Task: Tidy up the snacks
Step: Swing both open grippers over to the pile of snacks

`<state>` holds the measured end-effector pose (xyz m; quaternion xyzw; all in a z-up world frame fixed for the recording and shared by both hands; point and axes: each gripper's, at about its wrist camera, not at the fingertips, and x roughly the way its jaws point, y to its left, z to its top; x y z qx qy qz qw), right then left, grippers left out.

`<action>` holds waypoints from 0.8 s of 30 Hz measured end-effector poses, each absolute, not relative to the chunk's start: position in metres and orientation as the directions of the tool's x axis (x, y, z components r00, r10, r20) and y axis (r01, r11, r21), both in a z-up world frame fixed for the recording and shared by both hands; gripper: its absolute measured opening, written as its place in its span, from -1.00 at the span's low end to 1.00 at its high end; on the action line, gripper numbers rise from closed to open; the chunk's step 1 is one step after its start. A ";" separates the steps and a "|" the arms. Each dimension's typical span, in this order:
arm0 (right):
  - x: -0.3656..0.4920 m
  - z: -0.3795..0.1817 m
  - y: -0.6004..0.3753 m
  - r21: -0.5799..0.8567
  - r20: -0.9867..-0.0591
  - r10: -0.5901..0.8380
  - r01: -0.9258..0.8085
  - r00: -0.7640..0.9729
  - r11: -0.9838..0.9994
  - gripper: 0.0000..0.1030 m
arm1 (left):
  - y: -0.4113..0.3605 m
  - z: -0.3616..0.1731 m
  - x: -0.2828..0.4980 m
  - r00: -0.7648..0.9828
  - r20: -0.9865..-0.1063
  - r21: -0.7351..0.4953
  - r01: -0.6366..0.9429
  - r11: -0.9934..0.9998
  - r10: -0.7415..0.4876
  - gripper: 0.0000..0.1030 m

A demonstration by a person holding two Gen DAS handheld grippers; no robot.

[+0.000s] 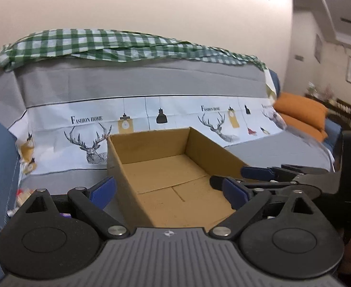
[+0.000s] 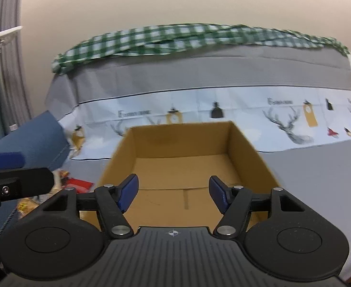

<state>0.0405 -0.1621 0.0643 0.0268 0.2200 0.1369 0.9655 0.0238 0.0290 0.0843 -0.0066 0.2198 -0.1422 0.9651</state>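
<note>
Here's the cardboard box, open-topped and bare inside, sitting on the sofa seat with its far end close to the backrest, where the printed cover with deer heads and lamps hangs down. Right gripper hangs over the box's near end, jaws spread apart with nothing between the blue pads, only the brown floor of the box showing through the gap. Left gripper is wide apart too, straddling the box's left wall: its left pad sits outside the wall over the grey seat cloth, its right pad over the box interior, nothing clasped. From the left wrist view, the right gripper's fingers poke in from the right edge above the box's right side. Snacks — a red packet and some yellowish wrappers — lie on the seat just off the box's left side, near the blue armrest, partly hidden behind the left gripper's finger. A green checked cloth runs along the top of the backrest, and an orange cushion rests at the sofa's far right end.
</note>
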 end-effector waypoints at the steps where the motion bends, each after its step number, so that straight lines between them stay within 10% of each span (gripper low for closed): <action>1: 0.039 0.065 -0.154 0.113 -0.412 0.293 -0.271 0.863 0.956 0.30 | 0.036 0.083 0.025 0.861 -0.426 -0.054 0.282 0.958 -0.278 0.61; 5: 0.033 0.064 -0.123 0.116 -0.404 0.378 -0.364 0.833 0.924 0.21 | 0.067 0.068 0.030 0.864 -0.439 0.004 0.278 0.961 -0.248 -0.46; 9: 0.028 0.058 -0.089 0.128 -0.421 0.470 -0.462 0.776 0.877 -0.23 | 0.118 0.035 0.040 0.862 -0.483 -0.110 0.113 0.988 -0.152 -0.47; 16: 0.030 0.032 -0.031 0.116 -0.473 0.560 -0.582 0.680 0.805 -0.24 | 0.178 0.000 0.065 0.816 -0.577 -0.287 -0.221 0.932 0.016 -0.46; 24: 0.049 -0.010 0.015 0.088 -0.554 0.560 -0.626 0.615 0.775 0.58 | 0.204 -0.017 0.086 0.756 -0.649 -0.293 -0.348 0.890 0.082 -0.41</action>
